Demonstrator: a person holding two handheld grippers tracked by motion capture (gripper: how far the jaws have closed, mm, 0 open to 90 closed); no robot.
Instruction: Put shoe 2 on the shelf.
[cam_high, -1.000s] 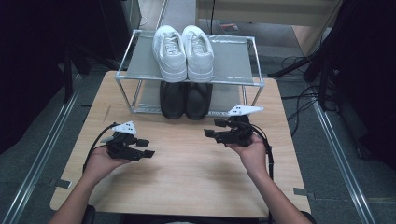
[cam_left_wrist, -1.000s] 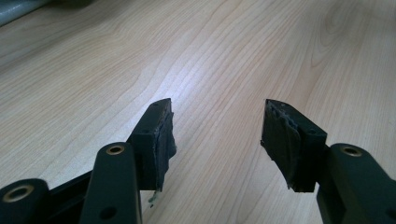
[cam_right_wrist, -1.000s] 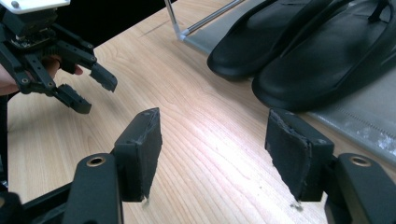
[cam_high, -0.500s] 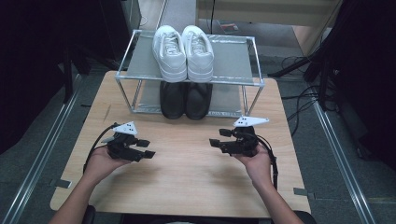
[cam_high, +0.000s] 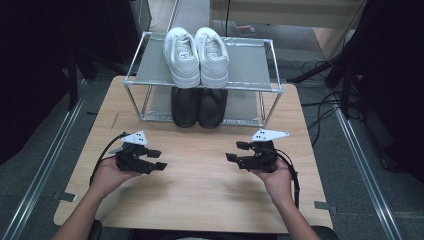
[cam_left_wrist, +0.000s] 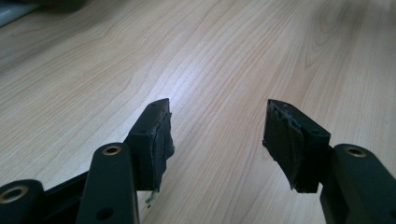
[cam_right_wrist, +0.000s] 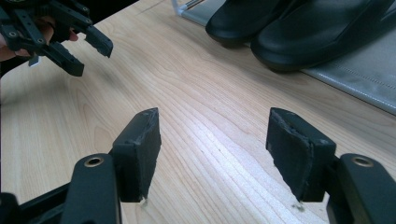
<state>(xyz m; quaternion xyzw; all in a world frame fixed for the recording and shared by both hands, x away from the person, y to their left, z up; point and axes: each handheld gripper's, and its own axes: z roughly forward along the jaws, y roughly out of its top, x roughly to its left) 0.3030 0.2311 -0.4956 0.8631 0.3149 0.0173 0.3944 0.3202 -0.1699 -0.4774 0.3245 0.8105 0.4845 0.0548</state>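
A pair of white sneakers (cam_high: 196, 55) stands side by side on the top shelf of a small metal rack (cam_high: 250, 56). Under it, a pair of black shoes (cam_high: 199, 106) sits on the lower shelf, toes toward me; they appear in the right gripper view too (cam_right_wrist: 299, 23). My left gripper (cam_high: 158, 159) (cam_left_wrist: 218, 114) hovers low over the wooden table (cam_high: 200, 195) at the left, open and holding nothing. My right gripper (cam_high: 235, 151) (cam_right_wrist: 215, 121) is at the right, also open and holding nothing, its jaws pointing left toward the left gripper (cam_right_wrist: 95, 59).
The rack takes up the far half of the table. Bare wood lies between and in front of the two grippers. Dark floor, metal rails (cam_high: 360, 165) and cables (cam_high: 320, 105) surround the table.
My right gripper has drawn back from the rack toward the person and a little to the right. The left gripper has stayed in place.
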